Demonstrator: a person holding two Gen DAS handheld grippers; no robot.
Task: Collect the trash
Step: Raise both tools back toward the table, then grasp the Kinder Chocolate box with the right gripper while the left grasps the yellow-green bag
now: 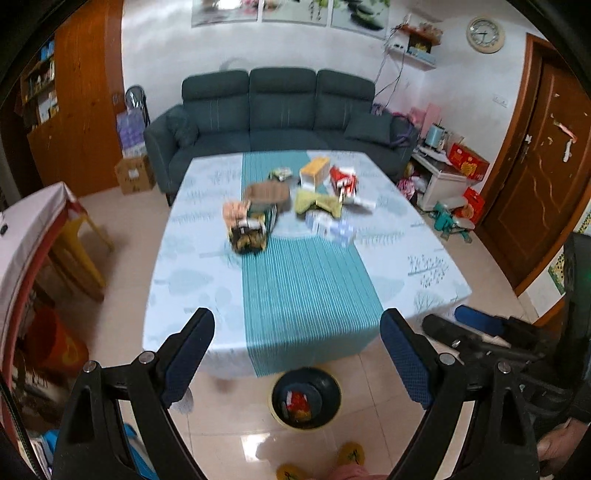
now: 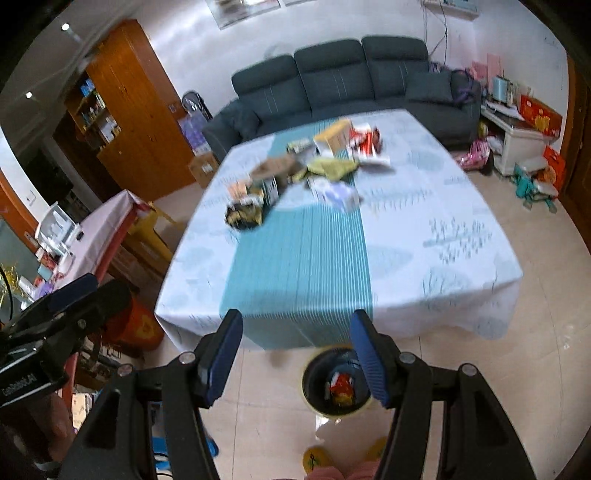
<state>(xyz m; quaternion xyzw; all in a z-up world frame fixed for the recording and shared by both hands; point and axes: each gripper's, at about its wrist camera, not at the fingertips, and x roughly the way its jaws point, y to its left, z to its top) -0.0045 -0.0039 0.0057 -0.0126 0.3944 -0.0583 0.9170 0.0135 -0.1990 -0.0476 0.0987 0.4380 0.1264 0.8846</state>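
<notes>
2 grippers, left gripper (image 1: 297, 354) and right gripper (image 2: 296, 354) both spread apart and holding nothing, about 9 pieces of trash (image 1: 291, 201) clustered mid-table (image 1: 184, 266), 1 bin (image 1: 306, 400) on the floor below, 1 sofa (image 1: 280, 110) behind.

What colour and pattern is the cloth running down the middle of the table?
The table runner is teal with thin white stripes running lengthwise, clearest in the left wrist view.

One table (image 1: 424, 273) carries a heap of about nine pieces of packaging trash (image 1: 291, 201), though blur makes the count uncertain. One trash bin (image 1: 306, 400) stands on the floor, two yellow slippers (image 1: 351, 455) lie near it, and one three-seat sofa (image 1: 280, 114) sits beyond. One wall clock (image 1: 485, 34) hangs above.
</notes>
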